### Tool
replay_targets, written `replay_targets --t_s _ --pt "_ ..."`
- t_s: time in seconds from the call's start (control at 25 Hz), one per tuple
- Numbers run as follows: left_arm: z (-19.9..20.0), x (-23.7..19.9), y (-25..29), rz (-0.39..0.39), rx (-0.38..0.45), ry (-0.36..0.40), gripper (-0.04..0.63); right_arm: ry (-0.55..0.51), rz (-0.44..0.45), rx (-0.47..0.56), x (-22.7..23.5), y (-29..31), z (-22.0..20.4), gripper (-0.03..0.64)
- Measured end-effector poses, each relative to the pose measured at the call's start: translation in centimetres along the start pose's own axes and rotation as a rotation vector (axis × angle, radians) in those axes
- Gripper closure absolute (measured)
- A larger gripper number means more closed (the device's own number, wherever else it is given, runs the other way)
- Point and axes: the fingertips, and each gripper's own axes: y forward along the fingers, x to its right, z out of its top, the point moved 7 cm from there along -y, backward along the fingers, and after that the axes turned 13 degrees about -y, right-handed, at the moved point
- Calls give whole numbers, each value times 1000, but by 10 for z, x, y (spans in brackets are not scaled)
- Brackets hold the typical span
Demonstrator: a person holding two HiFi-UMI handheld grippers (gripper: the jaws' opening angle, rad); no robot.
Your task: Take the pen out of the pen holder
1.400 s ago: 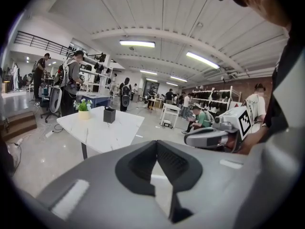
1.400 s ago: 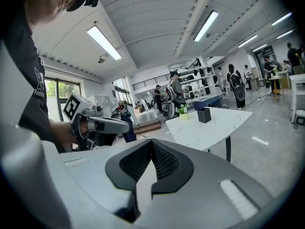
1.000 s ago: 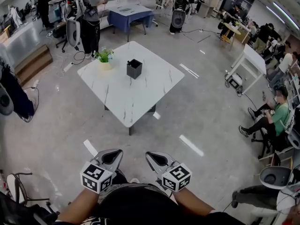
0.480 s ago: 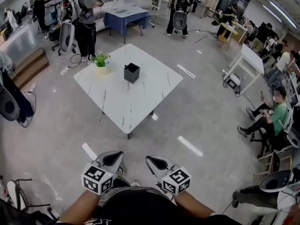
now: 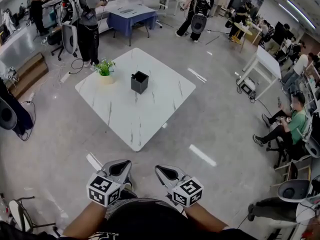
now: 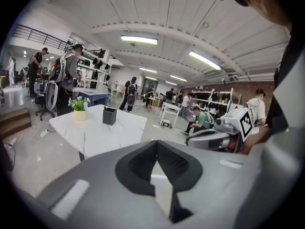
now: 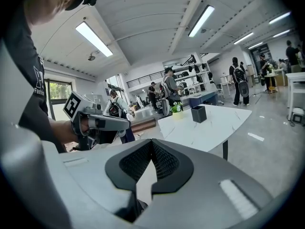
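Pen [image 5: 133,76] stands about upright in the black holder [image 5: 140,83] mid-table [image 5: 125,115], only its tip showing above the rim. Left gripper [image 5: 124,164] and right gripper [image 5: 159,169], well apart from the table, are both clenched on nothing.

The pen holder [image 5: 139,82] seems slightly nearer now.
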Motion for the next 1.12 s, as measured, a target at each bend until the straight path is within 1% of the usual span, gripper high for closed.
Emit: replay_targets --t_s 0.32,0.56,1.12 --pt "47 -36 21 -18 8 17 538 -3 -20 4 27 42 29 617" --pt "75 -69 40 -44 -2 24 538 -8 -48 2 49 78 45 617" --pt "132 -141 70 -100 -13 55 538 -14 -111 -14 79 153 79 617"
